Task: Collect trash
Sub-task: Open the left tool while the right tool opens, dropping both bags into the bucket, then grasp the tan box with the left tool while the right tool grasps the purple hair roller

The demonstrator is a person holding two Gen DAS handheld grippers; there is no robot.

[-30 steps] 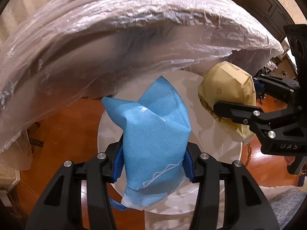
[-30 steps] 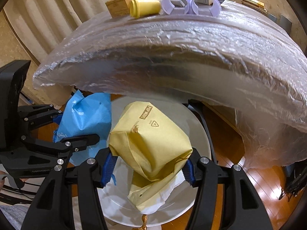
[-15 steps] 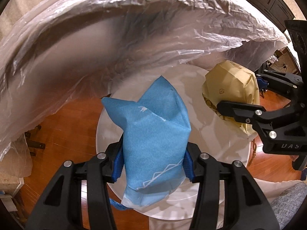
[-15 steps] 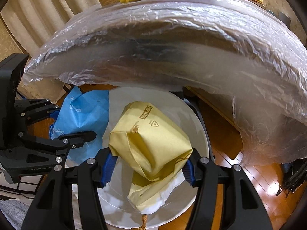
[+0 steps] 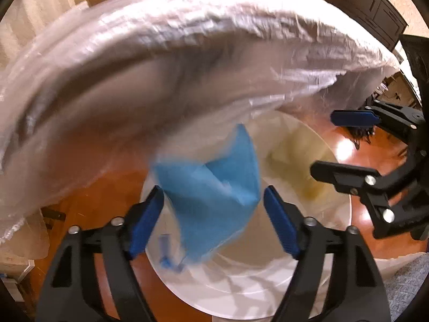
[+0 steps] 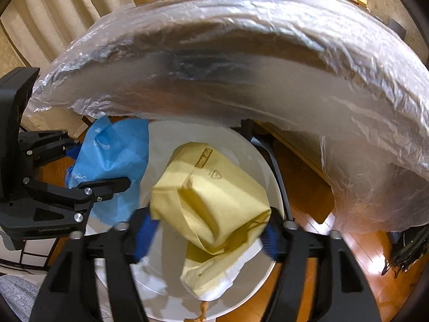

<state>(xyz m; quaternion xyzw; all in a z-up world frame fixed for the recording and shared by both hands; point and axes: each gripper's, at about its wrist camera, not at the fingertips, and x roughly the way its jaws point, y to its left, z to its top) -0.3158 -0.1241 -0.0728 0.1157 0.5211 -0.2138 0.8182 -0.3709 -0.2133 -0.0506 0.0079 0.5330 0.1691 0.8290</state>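
Blue wrapper blurred between spread left gripper fingers; yellow bag between right gripper fingers, pinch unclear; white bin below, plastic-covered table edge overhead.

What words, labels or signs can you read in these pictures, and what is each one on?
"POP", then a second word too blurred to read: brown stamp on the yellow bag.
Small triangle sign, contents unreadable: beside that stamp on the same bag.
Raised lettering on the left gripper body: too small to read.
Blue bag: white pattern only, no words.
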